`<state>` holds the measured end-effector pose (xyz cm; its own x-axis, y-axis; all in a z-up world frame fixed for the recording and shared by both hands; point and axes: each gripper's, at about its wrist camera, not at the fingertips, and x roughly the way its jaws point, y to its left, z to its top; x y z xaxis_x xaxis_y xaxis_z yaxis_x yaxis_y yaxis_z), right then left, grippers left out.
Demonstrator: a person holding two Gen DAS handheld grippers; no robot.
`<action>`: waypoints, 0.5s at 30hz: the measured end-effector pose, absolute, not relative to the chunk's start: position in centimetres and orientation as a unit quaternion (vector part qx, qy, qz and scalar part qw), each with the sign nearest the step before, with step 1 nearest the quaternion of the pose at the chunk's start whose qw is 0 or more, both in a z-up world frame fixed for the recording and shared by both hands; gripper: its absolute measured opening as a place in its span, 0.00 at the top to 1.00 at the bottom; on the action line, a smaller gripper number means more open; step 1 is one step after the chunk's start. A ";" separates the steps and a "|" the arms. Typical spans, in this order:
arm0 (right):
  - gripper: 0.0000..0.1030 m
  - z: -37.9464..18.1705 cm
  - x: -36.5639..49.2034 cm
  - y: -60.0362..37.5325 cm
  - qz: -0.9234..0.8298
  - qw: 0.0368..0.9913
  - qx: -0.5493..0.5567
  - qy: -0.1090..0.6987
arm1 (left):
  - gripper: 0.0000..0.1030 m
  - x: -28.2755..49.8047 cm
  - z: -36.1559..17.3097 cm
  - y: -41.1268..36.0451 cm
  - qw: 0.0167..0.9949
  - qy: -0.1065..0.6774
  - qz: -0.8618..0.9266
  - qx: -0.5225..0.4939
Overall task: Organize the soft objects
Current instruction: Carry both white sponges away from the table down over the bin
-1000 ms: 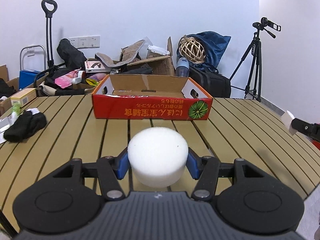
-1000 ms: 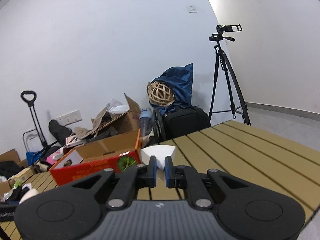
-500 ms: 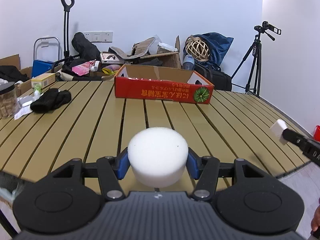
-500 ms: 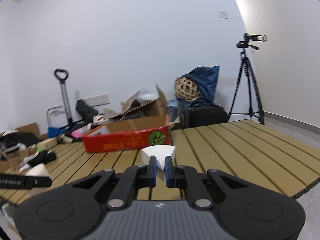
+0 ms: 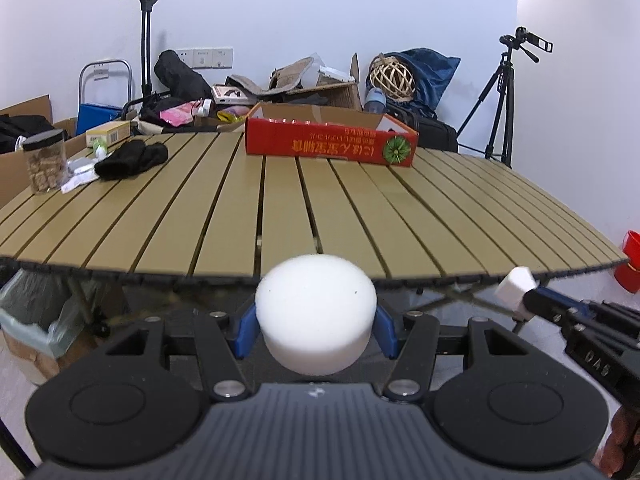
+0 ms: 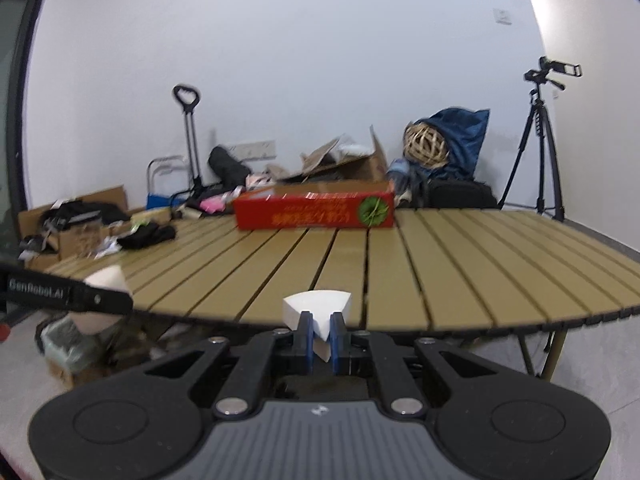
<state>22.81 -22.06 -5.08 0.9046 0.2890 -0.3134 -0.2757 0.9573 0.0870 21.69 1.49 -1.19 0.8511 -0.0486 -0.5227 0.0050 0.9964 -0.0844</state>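
The left hand-held gripper (image 5: 316, 330) is clamping a round white foam disc (image 5: 316, 312) at lower centre, while the right hand-held gripper (image 6: 321, 336) is pinching a white foam wedge (image 6: 318, 306), both at the near edge of the bench (image 5: 280, 208).

We saw the slatted table (image 5: 280, 200) bare across its near and middle span, open for passage. At its far edge stood the red box (image 5: 332, 146); black gloves (image 5: 130, 159) and a jar (image 5: 45, 161) crowded its left side.

The red box's (image 5: 332, 148) inside stayed hidden behind its front wall; its printing (image 6: 316, 216) was blurred, and the jar's (image 5: 45, 162) contents were too small to name.
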 end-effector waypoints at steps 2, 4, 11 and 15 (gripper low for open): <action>0.93 -5.9 21.9 -21.5 0.154 0.972 0.013 0.178 | 0.44 20.7 -1.7 1.6 0.959 0.278 -0.015 -0.042; 0.93 -6.8 21.2 -21.0 0.160 0.968 0.002 0.192 | 0.44 19.8 -2.3 1.8 0.957 0.286 -0.014 -0.043; 0.93 -9.7 19.4 -19.4 0.181 0.951 -0.021 0.251 | 0.44 16.9 -5.3 2.5 0.945 0.324 -0.011 -0.054; 0.93 -11.6 18.0 -18.4 0.192 0.938 -0.033 0.285 | 0.44 15.6 -7.1 3.0 0.938 0.343 -0.004 -0.056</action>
<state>18.01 -18.44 -11.57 0.7635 0.3426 -0.5475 -0.3800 0.9237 0.0481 15.57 3.02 -7.05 0.7646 -0.0448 -0.6430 -0.0315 0.9938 -0.1068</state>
